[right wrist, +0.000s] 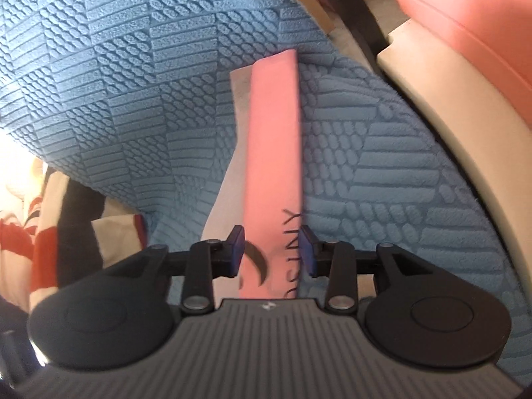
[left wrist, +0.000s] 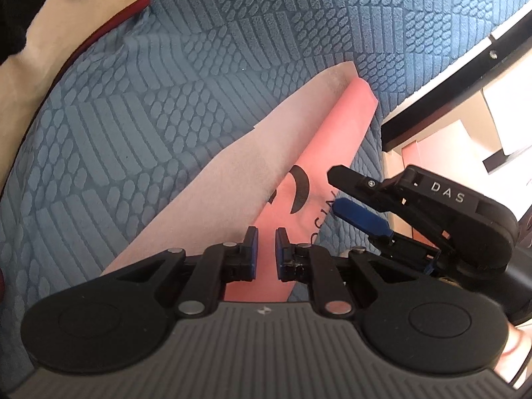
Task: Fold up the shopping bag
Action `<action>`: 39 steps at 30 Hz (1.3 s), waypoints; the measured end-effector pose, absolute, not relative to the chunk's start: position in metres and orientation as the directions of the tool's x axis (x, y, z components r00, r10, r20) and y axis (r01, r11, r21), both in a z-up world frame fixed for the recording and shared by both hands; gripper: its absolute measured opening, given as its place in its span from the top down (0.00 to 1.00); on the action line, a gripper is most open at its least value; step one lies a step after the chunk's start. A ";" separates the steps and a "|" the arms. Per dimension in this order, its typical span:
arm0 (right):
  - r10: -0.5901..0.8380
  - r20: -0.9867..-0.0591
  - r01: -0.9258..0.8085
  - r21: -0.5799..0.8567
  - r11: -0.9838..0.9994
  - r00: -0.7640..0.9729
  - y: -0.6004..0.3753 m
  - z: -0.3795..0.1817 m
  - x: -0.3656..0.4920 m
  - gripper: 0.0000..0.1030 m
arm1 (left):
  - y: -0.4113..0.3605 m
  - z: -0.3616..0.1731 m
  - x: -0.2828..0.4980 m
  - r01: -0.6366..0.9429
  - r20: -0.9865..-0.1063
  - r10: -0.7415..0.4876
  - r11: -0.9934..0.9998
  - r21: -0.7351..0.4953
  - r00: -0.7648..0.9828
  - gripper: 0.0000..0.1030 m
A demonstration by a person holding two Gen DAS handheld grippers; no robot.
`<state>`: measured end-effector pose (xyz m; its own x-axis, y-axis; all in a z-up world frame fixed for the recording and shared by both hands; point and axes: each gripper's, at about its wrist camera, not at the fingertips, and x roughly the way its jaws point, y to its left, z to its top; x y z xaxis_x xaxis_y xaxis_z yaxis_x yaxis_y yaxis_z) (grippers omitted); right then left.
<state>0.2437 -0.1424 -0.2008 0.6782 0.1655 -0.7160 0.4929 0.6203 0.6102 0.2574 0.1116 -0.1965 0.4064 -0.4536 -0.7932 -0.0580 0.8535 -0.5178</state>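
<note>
The pink shopping bag (left wrist: 335,133) lies flat on a blue textured blanket (left wrist: 166,66), folded into a long narrow strip with a paler flap (left wrist: 226,173) laid over its left side. A dark logo and letters show near its close end. My left gripper (left wrist: 267,249) hovers over that end, its blue pads a narrow gap apart with pink bag showing between them. My right gripper (left wrist: 335,189) comes in from the right, open, at the bag's right edge. In the right wrist view the right gripper (right wrist: 272,249) is open, its fingers on either side of the bag strip (right wrist: 272,139).
A cream cloth with a dark red edge (left wrist: 83,10) lies at the blanket's upper left. A black rail (left wrist: 465,66) runs along the blanket's right edge. A pink cushion (right wrist: 465,10) and a cream surface (right wrist: 449,93) sit at the right; red-and-white striped fabric (right wrist: 20,232) is at the left.
</note>
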 end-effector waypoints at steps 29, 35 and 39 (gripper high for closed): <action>0.275 -0.734 0.433 0.613 0.661 0.621 -0.124 -0.192 0.245 0.94 | 0.085 -0.169 0.252 0.187 -0.732 -0.551 0.831 -0.524 0.400 0.76; 0.284 -0.733 0.430 0.618 0.658 0.619 -0.132 -0.187 0.240 0.94 | 0.071 -0.161 0.246 0.286 -0.749 -0.503 0.864 -0.415 0.431 0.59; 0.284 -0.739 0.440 0.615 0.654 0.611 -0.135 -0.185 0.240 0.94 | 0.061 -0.159 0.236 0.356 -0.766 -0.464 0.876 -0.325 0.445 0.59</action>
